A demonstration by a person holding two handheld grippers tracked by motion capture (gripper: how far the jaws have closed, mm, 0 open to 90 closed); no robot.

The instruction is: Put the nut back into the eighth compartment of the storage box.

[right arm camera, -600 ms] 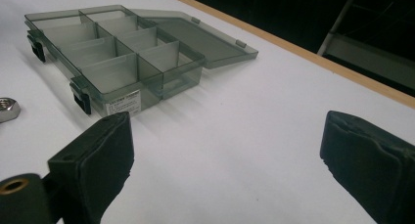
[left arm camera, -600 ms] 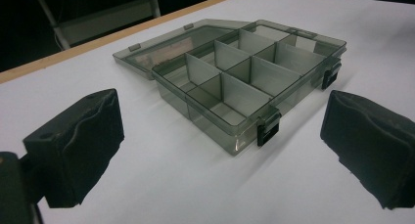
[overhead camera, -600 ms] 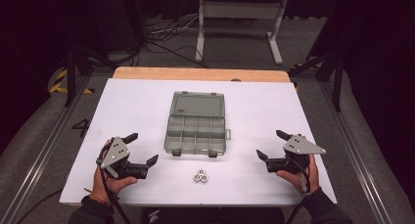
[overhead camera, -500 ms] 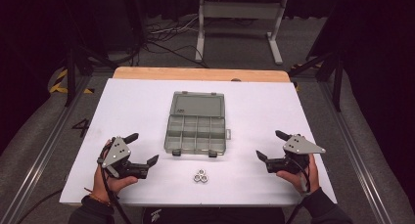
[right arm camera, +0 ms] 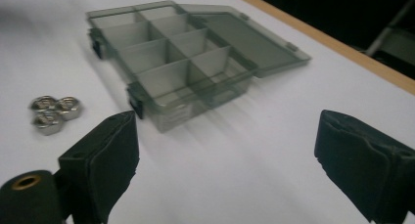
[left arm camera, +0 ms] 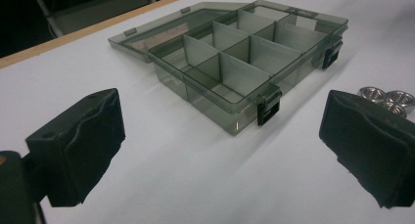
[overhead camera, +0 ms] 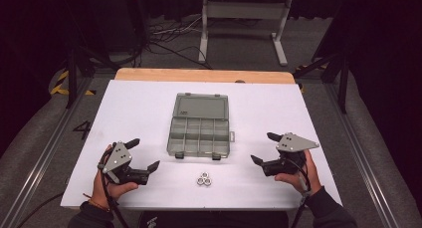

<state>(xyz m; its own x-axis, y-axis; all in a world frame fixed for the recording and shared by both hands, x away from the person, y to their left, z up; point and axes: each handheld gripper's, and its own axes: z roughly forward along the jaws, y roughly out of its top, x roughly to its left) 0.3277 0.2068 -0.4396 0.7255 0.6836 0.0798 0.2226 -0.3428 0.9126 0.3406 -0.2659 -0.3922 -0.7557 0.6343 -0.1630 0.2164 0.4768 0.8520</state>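
White table (overhead camera: 139,118), grey floor (overhead camera: 308,44), dark room beyond.

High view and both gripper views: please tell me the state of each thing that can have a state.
Compartment box: open, lid laid flat back, compartments empty.
Three nuts: loose on the table, touching each other, outside the box.
Left gripper: fingers open, holding nothing.
Right gripper: fingers open, holding nothing.
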